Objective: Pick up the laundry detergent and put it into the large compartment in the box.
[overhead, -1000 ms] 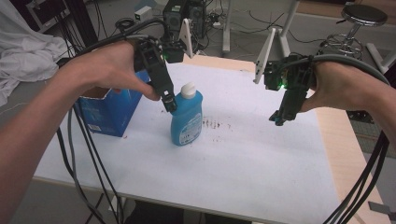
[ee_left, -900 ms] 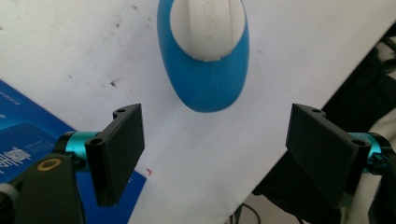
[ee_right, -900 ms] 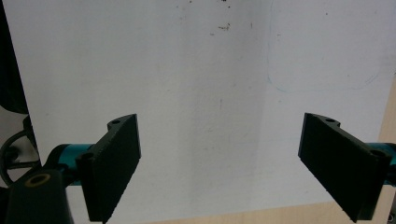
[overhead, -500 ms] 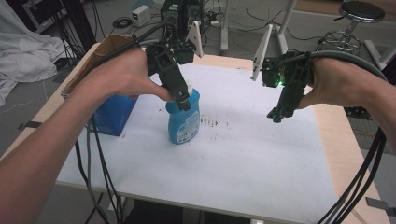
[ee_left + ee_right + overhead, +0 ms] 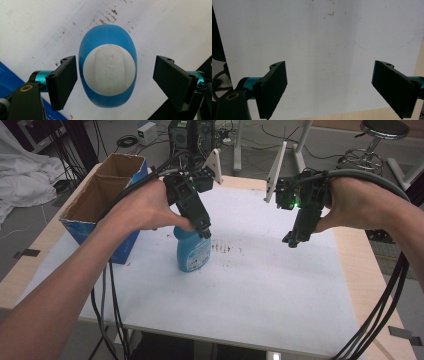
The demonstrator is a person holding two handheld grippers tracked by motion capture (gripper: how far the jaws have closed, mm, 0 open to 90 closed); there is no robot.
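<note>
The blue bottle (image 5: 193, 251) stands on the white table (image 5: 260, 295) (beside a box (image 5: 102, 205)). The left gripper (image 5: 115, 75) sits wide around its cap, maybe not touching. The right gripper (image 5: 329, 85) hangs wide, holding nothing.

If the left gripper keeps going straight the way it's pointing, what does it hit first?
Most likely the white cap of the blue bottle. The left gripper points straight down at it, jaws open on either side, though how close they are is hard to judge.
</note>
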